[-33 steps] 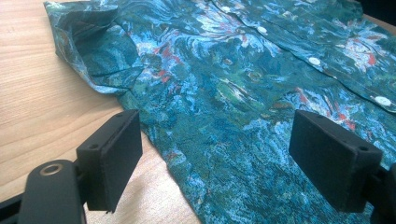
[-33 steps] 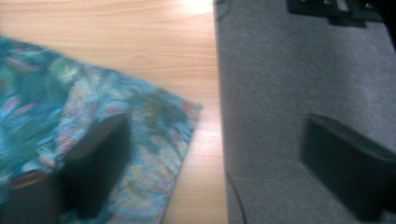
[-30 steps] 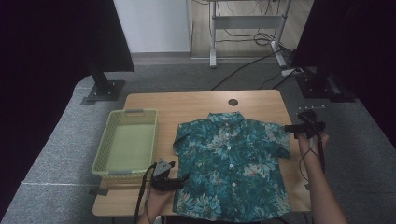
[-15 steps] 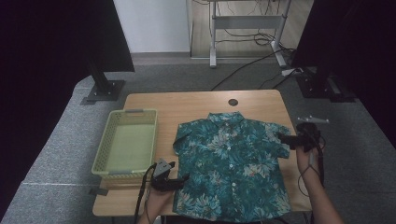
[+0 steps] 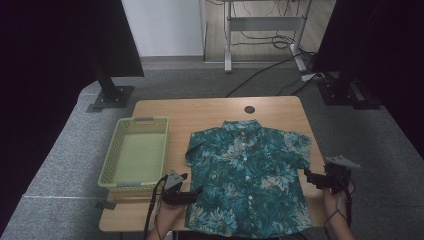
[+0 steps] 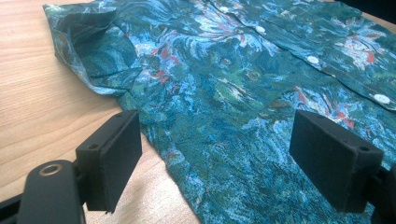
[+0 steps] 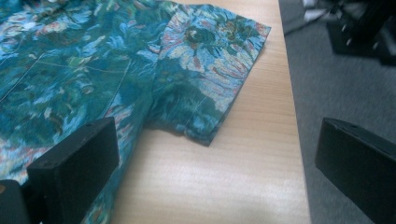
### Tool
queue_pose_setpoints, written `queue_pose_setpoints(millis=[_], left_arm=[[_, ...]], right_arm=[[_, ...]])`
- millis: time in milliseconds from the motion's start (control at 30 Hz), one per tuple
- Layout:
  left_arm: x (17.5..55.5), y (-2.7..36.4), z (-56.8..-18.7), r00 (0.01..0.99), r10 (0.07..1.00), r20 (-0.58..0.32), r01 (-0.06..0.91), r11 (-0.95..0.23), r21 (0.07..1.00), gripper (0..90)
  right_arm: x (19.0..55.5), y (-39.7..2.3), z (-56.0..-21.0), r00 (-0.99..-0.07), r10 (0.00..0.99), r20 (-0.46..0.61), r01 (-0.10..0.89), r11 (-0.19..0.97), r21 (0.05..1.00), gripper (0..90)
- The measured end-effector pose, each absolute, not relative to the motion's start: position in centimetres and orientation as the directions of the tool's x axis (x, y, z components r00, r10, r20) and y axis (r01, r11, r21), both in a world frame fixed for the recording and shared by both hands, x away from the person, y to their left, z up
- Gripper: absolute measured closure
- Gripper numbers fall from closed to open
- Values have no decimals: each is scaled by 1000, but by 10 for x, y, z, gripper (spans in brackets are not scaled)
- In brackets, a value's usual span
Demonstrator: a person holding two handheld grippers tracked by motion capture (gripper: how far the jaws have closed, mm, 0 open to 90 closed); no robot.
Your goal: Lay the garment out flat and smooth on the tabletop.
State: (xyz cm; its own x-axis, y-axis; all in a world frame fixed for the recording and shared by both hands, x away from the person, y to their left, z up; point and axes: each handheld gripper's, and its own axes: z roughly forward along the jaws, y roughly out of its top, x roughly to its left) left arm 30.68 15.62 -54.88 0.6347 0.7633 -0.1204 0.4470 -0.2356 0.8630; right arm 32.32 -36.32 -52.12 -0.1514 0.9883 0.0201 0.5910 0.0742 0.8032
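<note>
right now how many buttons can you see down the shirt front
5 in the high view, in a line down the shirt placket, collar to hem; a lower one may be hidden.

The light wooden desk (image 5: 210,112) stands on grey carpet. A teal floral shirt (image 5: 250,175) lies spread flat on it, buttons up, collar toward the far edge. A pale green basket (image 5: 116,150) sits just beside the shirt. A dark round disc (image 5: 249,109) sits near the far edge.

Shirt (image 5: 247,177): short-sleeved, teal-green with floral print in blue, white and red. Buttoned down the front with white buttons. Lies flat, front up, both sleeves spread out, collar at far side, hem at the near edge of the worktop (image 5: 210,112).
</note>
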Motion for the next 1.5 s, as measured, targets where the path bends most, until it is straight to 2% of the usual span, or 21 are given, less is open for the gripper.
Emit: queue_pose_setpoints(millis=[167,267,367,467,667,767,900,1200,1433,1500], left_arm=[[307,155,-549,634,764,-116,448,-241,861,167],[307,154,-549,636,765,-106,447,-253,858,166],[310,152,-548,642,762,-84,455,-291,842,169],[314,148,-541,637,766,-88,454,-281,846,183],[341,129,-511,573,818,44,430,-346,834,316],[361,123,-499,521,851,62,460,-341,820,406],[390,119,-491,483,874,60,495,-329,804,471],[447,114,-512,397,912,99,605,-341,719,513],[461,106,-532,380,908,174,657,-398,640,511],[462,106,-534,388,906,170,657,-401,638,541]], right_arm=[[306,-359,-540,-211,976,45,503,69,862,0],[304,-356,-545,-218,975,52,497,65,865,0],[308,-354,-555,-245,966,76,542,72,837,0],[307,-353,-555,-258,962,87,527,64,848,6],[307,-355,-555,-281,954,108,531,61,845,5],[307,-356,-555,-291,948,131,534,48,844,5],[306,-357,-555,-298,945,136,530,45,847,5],[307,-357,-555,-306,941,144,539,46,841,5],[308,-358,-556,-308,939,153,545,42,837,5],[309,-358,-556,-310,938,152,547,45,836,5]])
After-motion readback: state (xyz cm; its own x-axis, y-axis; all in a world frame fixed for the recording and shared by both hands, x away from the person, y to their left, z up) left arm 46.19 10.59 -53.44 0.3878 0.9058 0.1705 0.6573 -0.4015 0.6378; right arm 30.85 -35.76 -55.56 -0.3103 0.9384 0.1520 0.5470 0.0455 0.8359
